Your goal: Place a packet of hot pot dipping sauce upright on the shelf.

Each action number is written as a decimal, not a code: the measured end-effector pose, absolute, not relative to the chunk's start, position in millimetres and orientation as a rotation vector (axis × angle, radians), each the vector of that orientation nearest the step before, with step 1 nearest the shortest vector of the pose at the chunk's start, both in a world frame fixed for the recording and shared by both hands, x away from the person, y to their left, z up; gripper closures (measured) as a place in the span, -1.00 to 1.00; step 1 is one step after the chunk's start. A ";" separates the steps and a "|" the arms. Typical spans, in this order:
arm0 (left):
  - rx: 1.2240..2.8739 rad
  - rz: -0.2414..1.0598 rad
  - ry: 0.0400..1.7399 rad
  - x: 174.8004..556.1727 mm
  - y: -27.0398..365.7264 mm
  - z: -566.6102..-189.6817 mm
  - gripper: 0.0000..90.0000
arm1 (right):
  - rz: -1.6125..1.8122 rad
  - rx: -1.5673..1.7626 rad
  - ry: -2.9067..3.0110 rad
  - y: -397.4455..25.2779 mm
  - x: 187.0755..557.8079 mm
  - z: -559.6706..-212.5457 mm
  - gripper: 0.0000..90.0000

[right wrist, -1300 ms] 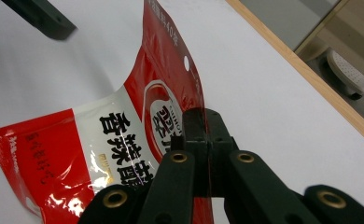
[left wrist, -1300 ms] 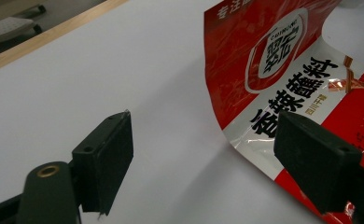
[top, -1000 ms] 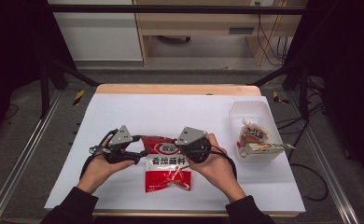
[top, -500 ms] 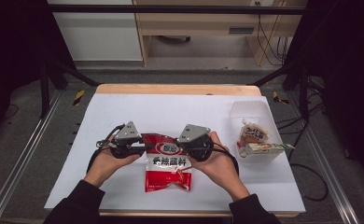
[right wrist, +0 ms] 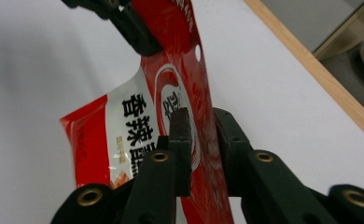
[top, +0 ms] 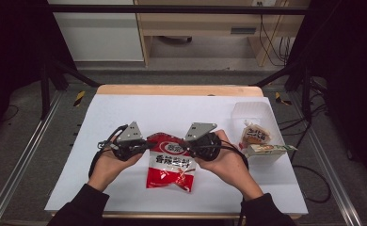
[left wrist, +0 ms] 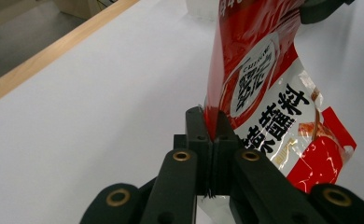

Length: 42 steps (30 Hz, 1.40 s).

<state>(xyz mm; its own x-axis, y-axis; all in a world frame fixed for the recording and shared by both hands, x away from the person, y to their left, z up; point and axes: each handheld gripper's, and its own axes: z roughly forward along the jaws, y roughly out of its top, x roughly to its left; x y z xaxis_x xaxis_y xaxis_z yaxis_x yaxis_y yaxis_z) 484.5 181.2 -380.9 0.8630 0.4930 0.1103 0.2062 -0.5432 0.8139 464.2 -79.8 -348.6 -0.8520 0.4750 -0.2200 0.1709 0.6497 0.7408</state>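
Observation:
A red and white snack packet (top: 171,162) is held up by its top edge between both grippers, and its lower end rests on the white table (top: 172,113). My left gripper (top: 146,146) is shut on the packet's top left corner. In the left gripper view the jaws pinch the thin red edge of the packet (left wrist: 269,102). My right gripper (top: 189,149) grips the top right part, its jaws closed on the packet (right wrist: 138,121) a little way in from the edge. The left gripper's jaws show at the far end of the packet in the right gripper view.
A clear plastic tub (top: 251,113) stands at the back right of the table, with a small wrapped snack (top: 255,135) and a green and white packet (top: 266,149) in front of it. The table's wooden far edge (top: 172,89) runs behind.
My left gripper has shifted slightly right along the packet's top edge. The right gripper and the packet have stayed about where they were.

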 end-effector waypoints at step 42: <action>2.053 0.485 0.680 452.7 243.2 -396.8 -0.26 | 0.907 0.328 2.605 -65.7 491.1 -307.0 1.00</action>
